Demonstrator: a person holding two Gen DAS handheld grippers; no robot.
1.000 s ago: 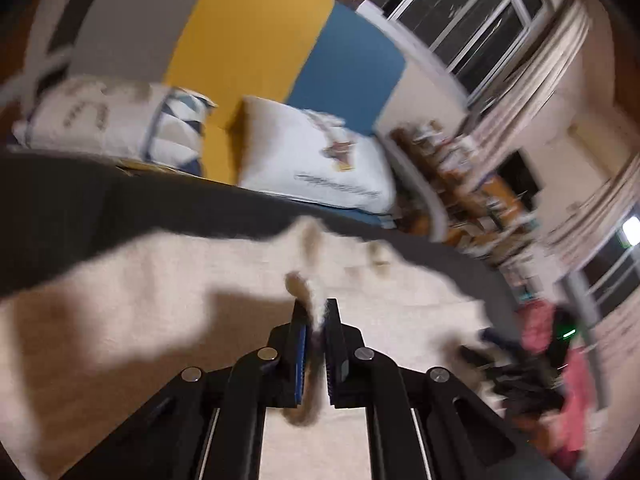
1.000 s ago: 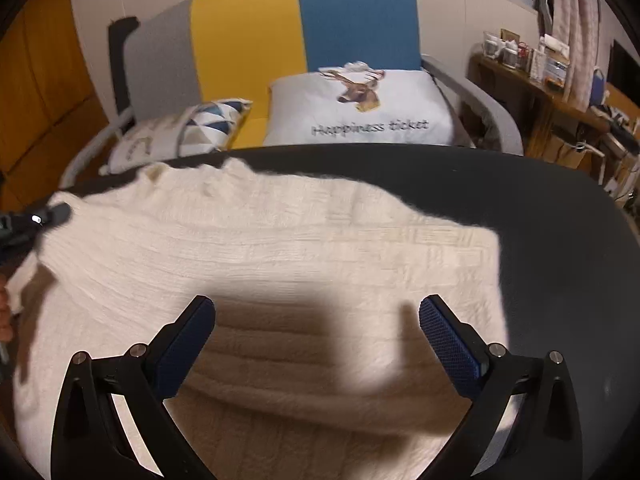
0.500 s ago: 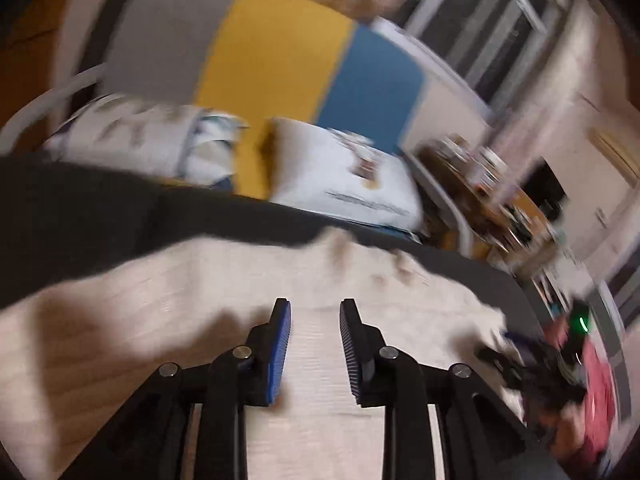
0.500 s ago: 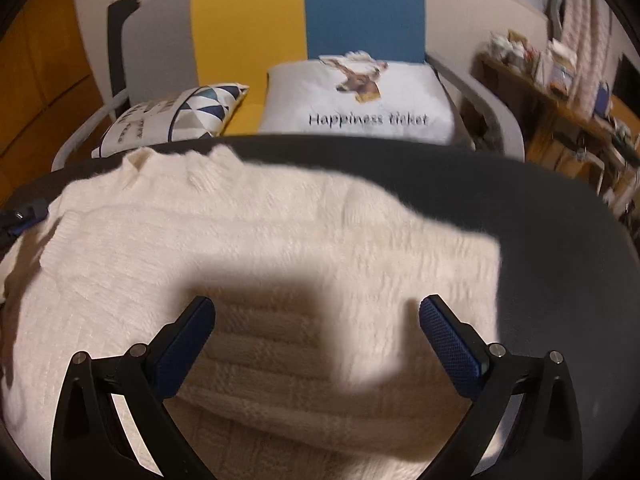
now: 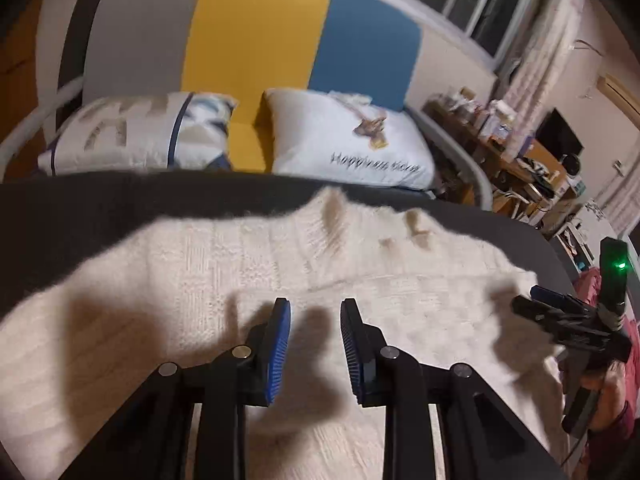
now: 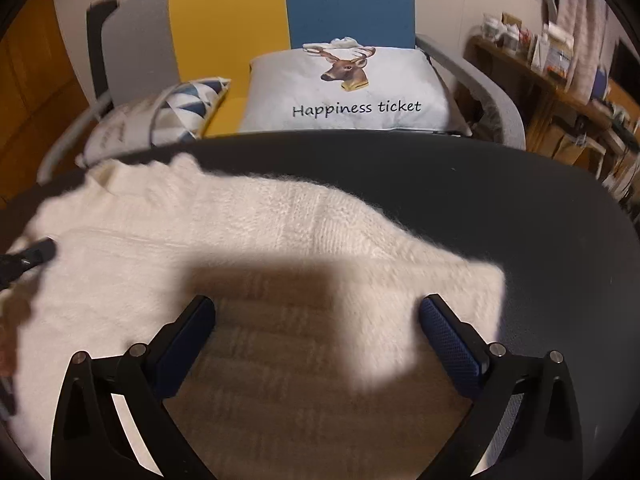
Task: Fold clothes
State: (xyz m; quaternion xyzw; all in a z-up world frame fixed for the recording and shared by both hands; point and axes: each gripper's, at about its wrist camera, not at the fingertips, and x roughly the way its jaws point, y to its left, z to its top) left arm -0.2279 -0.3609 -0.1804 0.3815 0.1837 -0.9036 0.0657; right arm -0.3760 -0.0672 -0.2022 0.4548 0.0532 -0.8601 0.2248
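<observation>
Lying flat on the dark table, the cream sweater is partly folded. Left gripper stands parted and empty; right gripper gapes wide, empty. Risk: loose knit may snag a pad, dragging the fold open.

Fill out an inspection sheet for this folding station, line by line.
Surface: dark round table, bare on its right side.
Job's things: cream knit sweater lying flat on the table, not in either gripper.
Clutter: nothing seen on the table.
Grippers: left gripper over the sweater, jaws apart, nothing between them; right gripper jaws wide, empty.
Cables: nothing seen.
Surroundings: grey, yellow and blue chair; deer cushion; triangle-pattern cushion; crowded shelf.
</observation>
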